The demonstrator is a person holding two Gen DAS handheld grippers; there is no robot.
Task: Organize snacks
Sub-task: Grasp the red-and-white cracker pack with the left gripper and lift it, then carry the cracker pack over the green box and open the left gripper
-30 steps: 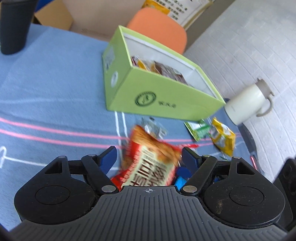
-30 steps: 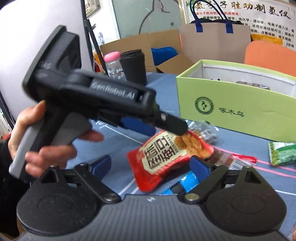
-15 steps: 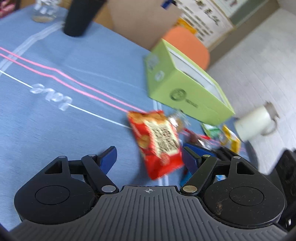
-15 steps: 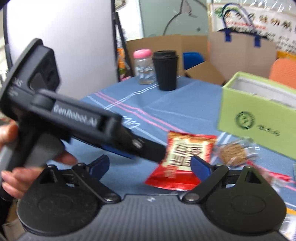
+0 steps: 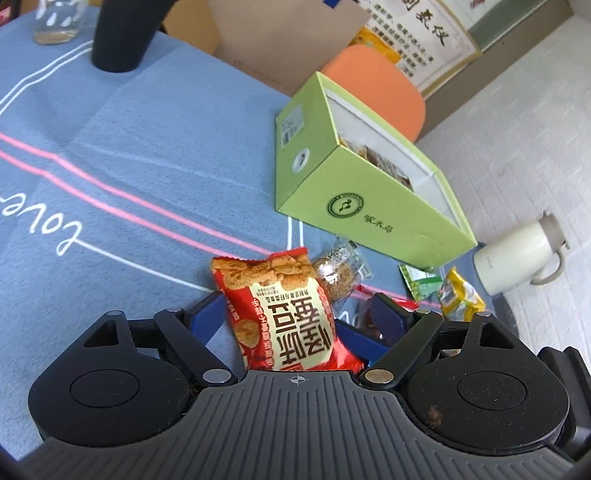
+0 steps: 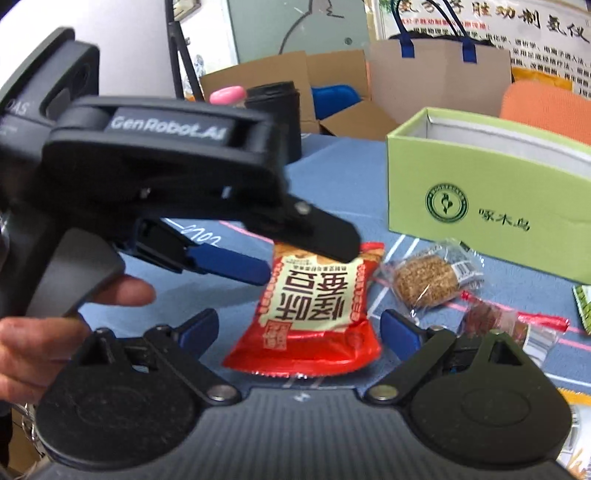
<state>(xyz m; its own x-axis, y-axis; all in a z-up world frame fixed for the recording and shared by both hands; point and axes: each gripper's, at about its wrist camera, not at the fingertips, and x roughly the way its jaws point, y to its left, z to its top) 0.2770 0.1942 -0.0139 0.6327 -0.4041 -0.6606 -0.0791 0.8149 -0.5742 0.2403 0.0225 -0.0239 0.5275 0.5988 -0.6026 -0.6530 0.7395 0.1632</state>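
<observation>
A red snack bag (image 5: 284,314) with cream lettering sits between the blue pads of my left gripper (image 5: 295,314). Its jaws are opening, and the right pad stands clear of the bag. The right wrist view shows that gripper (image 6: 306,262) from the side, fingers straddling the top of the bag (image 6: 314,302), a hand on its grip. My right gripper (image 6: 299,328) is open just in front of the bag's lower edge, not touching it. The green box (image 5: 369,206) stands beyond, open-topped, with snacks inside.
A clear-wrapped brown biscuit (image 6: 424,280) and a red-wrapped snack (image 6: 495,325) lie right of the bag. Green (image 5: 421,280) and yellow (image 5: 458,299) packets lie near a white jug (image 5: 517,258). A black cup (image 5: 122,33) and a jar (image 6: 225,94) stand far back on the blue cloth (image 5: 147,147).
The left gripper has swung left and spread its jaws wider. The red bag, tilted and blurred a second ago, now sits steady between them. The right gripper has come slightly closer to the bag.
</observation>
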